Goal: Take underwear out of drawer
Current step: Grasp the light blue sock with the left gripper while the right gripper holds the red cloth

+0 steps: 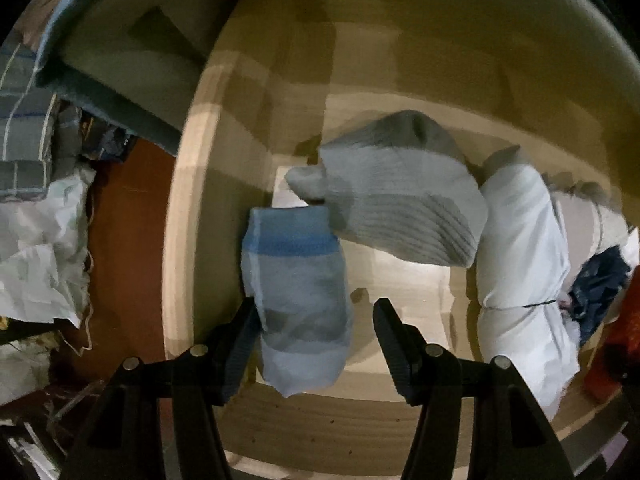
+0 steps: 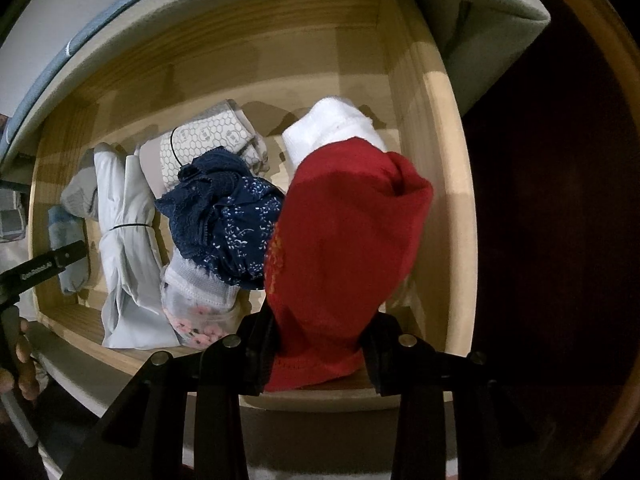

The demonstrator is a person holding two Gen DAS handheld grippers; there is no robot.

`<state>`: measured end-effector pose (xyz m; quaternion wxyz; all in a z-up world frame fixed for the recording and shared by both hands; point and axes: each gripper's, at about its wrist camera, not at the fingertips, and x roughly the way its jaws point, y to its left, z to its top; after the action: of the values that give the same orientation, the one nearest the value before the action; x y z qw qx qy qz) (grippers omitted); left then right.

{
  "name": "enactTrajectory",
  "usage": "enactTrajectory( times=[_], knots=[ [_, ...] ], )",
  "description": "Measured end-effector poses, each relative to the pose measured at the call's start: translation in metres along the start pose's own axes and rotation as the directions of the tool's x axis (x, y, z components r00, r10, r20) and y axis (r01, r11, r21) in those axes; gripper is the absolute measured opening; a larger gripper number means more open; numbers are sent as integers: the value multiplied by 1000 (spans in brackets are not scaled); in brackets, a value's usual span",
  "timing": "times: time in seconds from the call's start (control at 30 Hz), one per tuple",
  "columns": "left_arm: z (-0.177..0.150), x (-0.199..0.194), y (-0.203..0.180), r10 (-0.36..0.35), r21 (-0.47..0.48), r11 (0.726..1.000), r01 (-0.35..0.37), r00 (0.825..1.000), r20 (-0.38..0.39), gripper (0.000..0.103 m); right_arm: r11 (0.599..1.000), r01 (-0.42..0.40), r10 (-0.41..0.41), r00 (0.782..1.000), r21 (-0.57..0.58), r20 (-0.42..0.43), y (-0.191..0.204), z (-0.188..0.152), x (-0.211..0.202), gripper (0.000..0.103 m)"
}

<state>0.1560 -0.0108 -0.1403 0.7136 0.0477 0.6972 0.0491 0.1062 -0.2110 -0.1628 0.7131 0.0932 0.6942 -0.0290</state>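
An open wooden drawer point(image 2: 452, 216) holds rolled and folded garments. In the left wrist view my left gripper point(image 1: 316, 320) is open, its jaws on either side of a light blue rolled garment point(image 1: 296, 280) at the drawer's left end. A grey-white ribbed sock point(image 1: 400, 200) lies behind it, and a white bundle tied with a band point(image 1: 524, 256) lies to the right. In the right wrist view my right gripper point(image 2: 320, 340) has its jaws against a red garment point(image 2: 344, 248) that stands up between them. Navy lace underwear point(image 2: 224, 220) lies just left of it.
A white towel roll point(image 2: 336, 128), a honeycomb-print piece point(image 2: 200, 148) and a floral pink piece point(image 2: 196, 320) lie in the drawer. A mattress edge point(image 2: 120, 20) overhangs the drawer's back. Crumpled white bags point(image 1: 40, 248) and plaid cloth point(image 1: 24, 128) lie on the floor left of the drawer.
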Motion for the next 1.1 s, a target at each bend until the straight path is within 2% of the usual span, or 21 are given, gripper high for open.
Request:
enactTrajectory(
  times=[0.17,0.27,0.3,0.33,0.37,0.6,0.83,1.1],
  knots=[
    [-2,2,-13,34,64,997,-34,999,2,60,1000,-4,4,1000,3,-5,-1,1,2,34],
    [-4,0,-19,27,86,996,-28,1000,5,60,1000,-6,6,1000,6,-5,-3,1,0,35],
    [-5,0,-19,21,88,996,-22,1000,9,57,1000,-7,7,1000,6,-5,-3,1,0,35],
    [-5,0,-18,17,93,995,-19,1000,18,48,1000,-7,7,1000,7,-6,-3,1,0,35],
    [-6,0,-18,19,105,994,-22,1000,23,46,1000,-8,8,1000,8,-6,-4,2,-1,35],
    [-13,-2,-14,-50,125,991,47,999,17,45,1000,-11,11,1000,10,-10,-3,2,0,35],
    [-13,2,-25,-12,148,989,12,1000,-6,49,1000,-14,15,1000,14,-12,-3,1,2,35],
    [-16,-2,-20,-51,133,990,52,999,-6,42,1000,-7,7,1000,12,-17,-2,1,2,35]
  ],
)
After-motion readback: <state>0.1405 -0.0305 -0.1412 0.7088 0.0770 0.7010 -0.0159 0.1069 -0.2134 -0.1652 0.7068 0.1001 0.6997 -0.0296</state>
